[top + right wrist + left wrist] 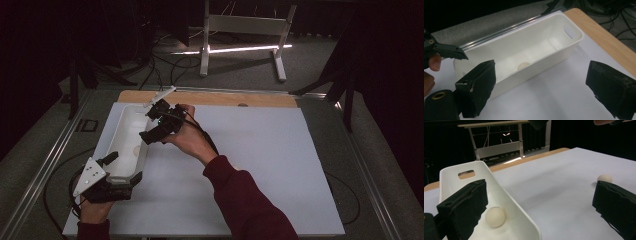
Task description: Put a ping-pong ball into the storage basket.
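— So where is the white bin sitting?

— On the left part of the white table sheet, lying lengthwise from near to far. Its far end wall has a slot handle.

— And the left gripper?

— At the bin's near end, jaws spread wide. In the left gripper view one jaw stands inside the bin and the other out over the sheet, with the bin's long right wall between them. Whether either jaw touches the wall I cannot tell.

— Anything in the bin?

— One pale ball rests on its floor, just beside the inner jaw. The right gripper view shows it too, small, near the middle of the floor.

— Any other ball?

— Yes, a second ball lies on the sheet, outside the bin, to the right in the left gripper view.

— The right gripper?

— Held over the bin's far right rim, jaws parted and holding nothing. Its view looks down on the bin, one jaw at each side of the frame.
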The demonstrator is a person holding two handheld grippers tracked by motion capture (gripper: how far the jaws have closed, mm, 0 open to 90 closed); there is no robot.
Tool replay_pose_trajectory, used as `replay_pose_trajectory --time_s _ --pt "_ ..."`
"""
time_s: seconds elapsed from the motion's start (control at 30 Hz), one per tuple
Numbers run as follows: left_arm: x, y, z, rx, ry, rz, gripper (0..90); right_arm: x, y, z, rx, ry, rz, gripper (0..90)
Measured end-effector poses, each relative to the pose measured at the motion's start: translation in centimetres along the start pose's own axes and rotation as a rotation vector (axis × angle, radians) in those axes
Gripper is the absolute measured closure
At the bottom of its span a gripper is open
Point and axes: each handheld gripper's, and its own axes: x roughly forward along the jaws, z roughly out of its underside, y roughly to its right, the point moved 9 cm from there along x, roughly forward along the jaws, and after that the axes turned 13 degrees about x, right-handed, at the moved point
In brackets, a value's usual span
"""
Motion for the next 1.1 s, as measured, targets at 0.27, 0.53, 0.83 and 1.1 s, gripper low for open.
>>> replay_pose_trajectory --time_s 0.27,0.53,0.83,1.1 --pt "0.0 0.1 0.0 0.001 0.001 0.002 0.6 -1.0 1.2 0.1 0.014 0.008 0.018 8.7" --pt "0.1 0.1 0.0 0.003 0.0 0.003 0.6 -1.4 1.7 0.7 0.006 -0.016 0.022 8.7" --pt "0.2 0.1 0.0 0.004 -0.005 0.004 0.6 -1.8 2.5 1.5 0.002 -0.033 0.031 8.6" --pt "0.4 0.2 0.0 0.01 -0.006 0.007 0.6 -2.7 3.2 1.8 0.007 -0.025 0.044 8.6"
